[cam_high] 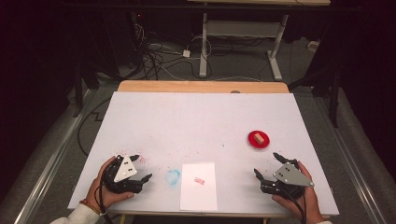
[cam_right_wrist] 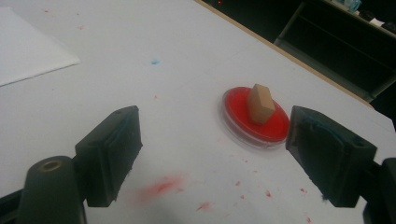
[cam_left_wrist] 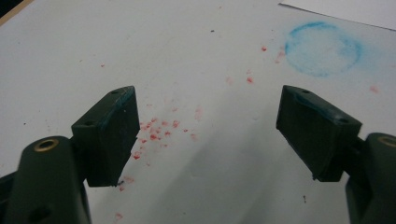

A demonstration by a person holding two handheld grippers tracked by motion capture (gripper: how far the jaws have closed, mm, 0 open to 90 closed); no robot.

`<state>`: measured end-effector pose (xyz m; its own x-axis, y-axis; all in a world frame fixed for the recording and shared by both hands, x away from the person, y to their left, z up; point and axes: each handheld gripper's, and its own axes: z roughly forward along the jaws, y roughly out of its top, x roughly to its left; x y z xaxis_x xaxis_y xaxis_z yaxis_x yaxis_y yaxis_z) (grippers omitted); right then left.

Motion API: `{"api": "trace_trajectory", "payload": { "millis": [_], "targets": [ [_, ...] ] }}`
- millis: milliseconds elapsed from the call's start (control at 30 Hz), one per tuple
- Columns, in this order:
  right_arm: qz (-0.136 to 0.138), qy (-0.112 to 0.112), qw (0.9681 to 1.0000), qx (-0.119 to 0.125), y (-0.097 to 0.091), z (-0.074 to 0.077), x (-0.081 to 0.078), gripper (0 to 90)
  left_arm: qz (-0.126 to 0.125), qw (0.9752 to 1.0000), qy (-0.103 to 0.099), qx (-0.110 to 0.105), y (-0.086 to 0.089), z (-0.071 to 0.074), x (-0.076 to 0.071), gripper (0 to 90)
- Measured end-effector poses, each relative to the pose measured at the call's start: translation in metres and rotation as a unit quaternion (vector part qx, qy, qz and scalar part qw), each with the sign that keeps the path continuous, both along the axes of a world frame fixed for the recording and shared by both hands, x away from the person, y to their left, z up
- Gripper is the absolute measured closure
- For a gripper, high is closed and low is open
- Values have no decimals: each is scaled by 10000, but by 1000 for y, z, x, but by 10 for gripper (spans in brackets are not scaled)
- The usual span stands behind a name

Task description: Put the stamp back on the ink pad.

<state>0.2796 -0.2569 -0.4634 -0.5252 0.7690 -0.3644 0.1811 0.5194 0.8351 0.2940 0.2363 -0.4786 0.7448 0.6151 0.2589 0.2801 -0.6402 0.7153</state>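
High view: wooden stamp (cam_high: 259,138) stands on the red ink pad (cam_high: 259,140), at 11 o'clock from the right tongs (cam_high: 270,165).
Both tongs gape wide, empty; left tongs (cam_high: 141,168) idle. Approach squarely, close across the stamp's flat sides, lift straight toward the paper (cam_high: 199,185) on the tabletop (cam_high: 201,121).

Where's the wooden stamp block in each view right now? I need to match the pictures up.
High view: the wooden stamp block stands on the red ink pad, right of centre, just ahead of the right claw.
Right gripper view: right of centre, on the pad's middle, beyond the open jaws.
Left gripper view: not in it.
Shared landmark: the white paper sheet, at bottom centre in the high view, top left in the right gripper view, top right in the left gripper view.
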Motion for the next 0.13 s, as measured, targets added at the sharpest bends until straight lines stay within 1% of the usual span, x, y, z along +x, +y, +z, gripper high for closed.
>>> {"api": "trace_trajectory", "payload": {
  "millis": [67, 133],
  "targets": [
    [3, 32, 10000, 15, -1, 0, 0, 183, -21, 10000, 7, 8, -1, 0, 0, 207],
    [-22, 49, 10000, 59, -2, 1, 0, 177, -53, 10000, -25, -53, -2, 2, -1, 207]
  ]
}}
